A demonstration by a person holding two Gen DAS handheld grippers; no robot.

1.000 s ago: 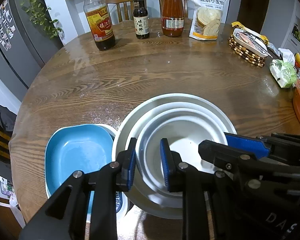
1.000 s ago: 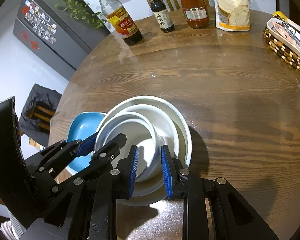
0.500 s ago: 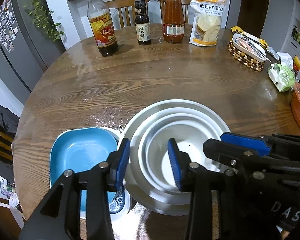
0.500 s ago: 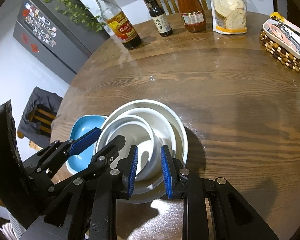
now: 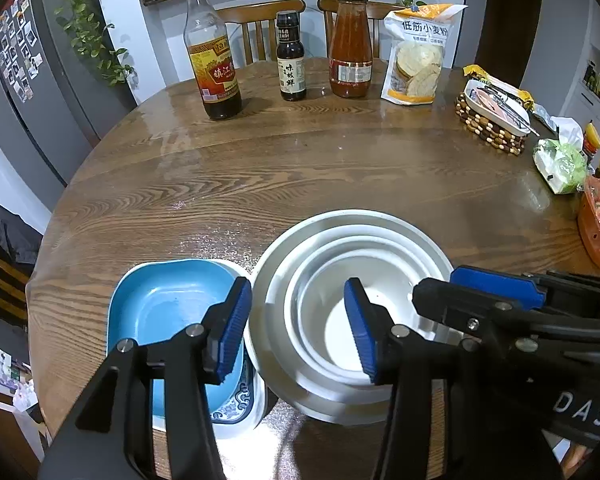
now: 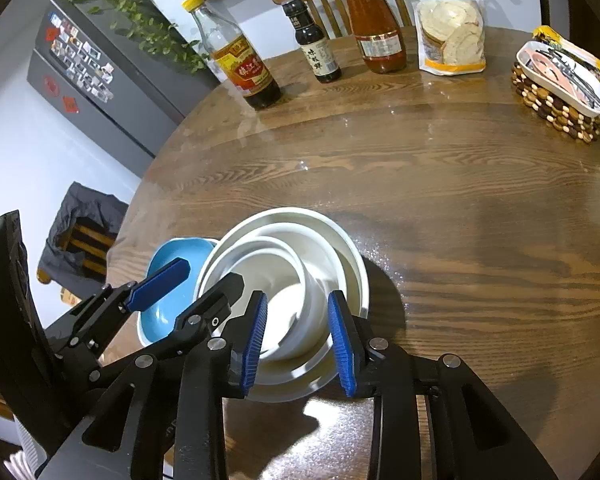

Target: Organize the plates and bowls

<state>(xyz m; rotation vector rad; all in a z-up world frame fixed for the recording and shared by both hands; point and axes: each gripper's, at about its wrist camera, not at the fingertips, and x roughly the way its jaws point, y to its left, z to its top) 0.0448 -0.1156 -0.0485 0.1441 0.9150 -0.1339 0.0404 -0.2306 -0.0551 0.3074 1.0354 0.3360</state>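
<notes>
White bowl stack (image 5: 352, 316) w/ rim betw both grippers' open jaws

Left tongs (image 5: 296, 328): I see black linkage arms, silver screws, ribbed blue pads.
Right tongs (image 6: 298, 344): same build, white "DAS" lettering.

Round table (image 5: 340, 168) with stacked bowls (image 5: 352, 256), bottles (image 5: 214, 68)

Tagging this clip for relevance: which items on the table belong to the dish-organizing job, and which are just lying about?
Job items:
- nested white bowls
- blue dish, on a patterned plate
- left gripper and right gripper, both open

Lying about:
- vinegar bottle
- soy sauce bottle
- red sauce jar
- flour bag
- beaded basket
</notes>
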